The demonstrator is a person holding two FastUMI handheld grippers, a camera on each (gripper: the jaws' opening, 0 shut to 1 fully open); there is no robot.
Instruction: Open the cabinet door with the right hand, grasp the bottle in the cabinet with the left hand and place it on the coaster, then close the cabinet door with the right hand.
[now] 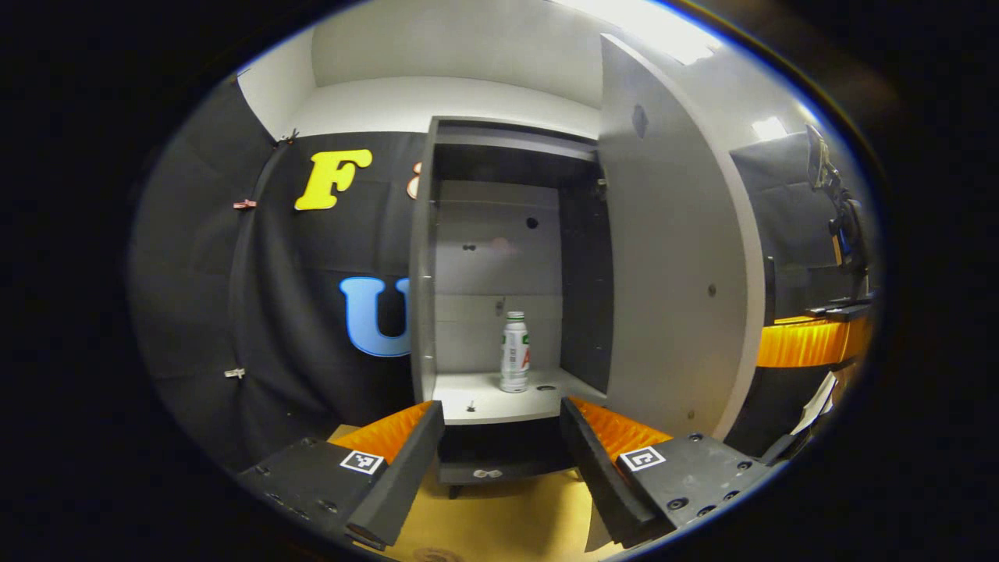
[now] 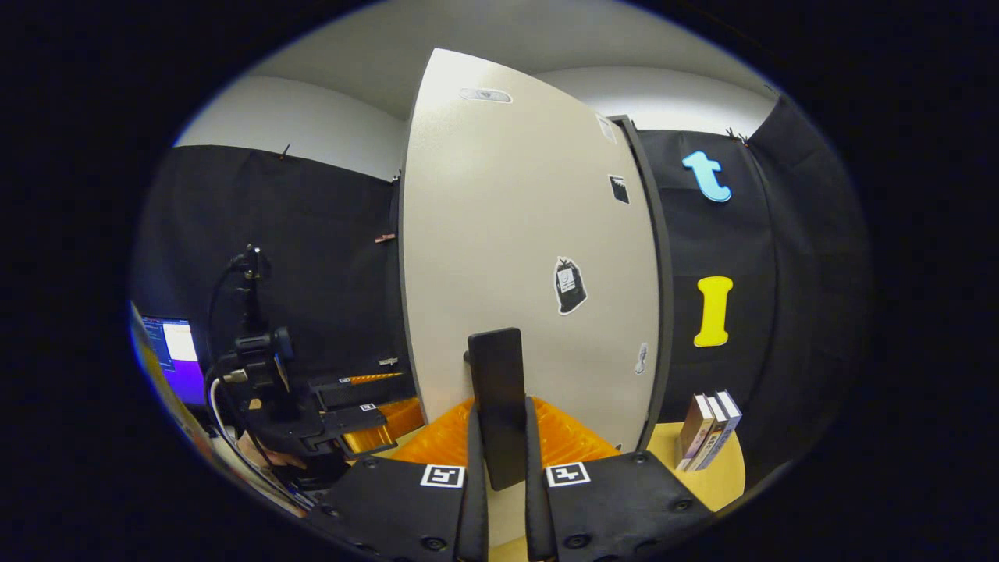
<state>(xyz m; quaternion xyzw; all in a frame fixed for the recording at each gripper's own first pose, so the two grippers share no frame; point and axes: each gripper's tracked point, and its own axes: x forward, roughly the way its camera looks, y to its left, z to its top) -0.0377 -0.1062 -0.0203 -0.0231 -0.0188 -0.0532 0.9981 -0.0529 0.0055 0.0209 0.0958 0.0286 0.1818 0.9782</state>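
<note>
Beside door [image 2: 507, 234], books [image 2: 706, 429] upright.

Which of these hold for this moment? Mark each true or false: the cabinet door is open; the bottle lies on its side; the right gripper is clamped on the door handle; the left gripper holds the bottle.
1. The cabinet door is open. True.
2. The bottle lies on its side. False: it stands upright on the cabinet shelf.
3. The right gripper is clamped on the door handle. True.
4. The left gripper holds the bottle. False: its fingers are spread apart, short of the bottle.
</note>
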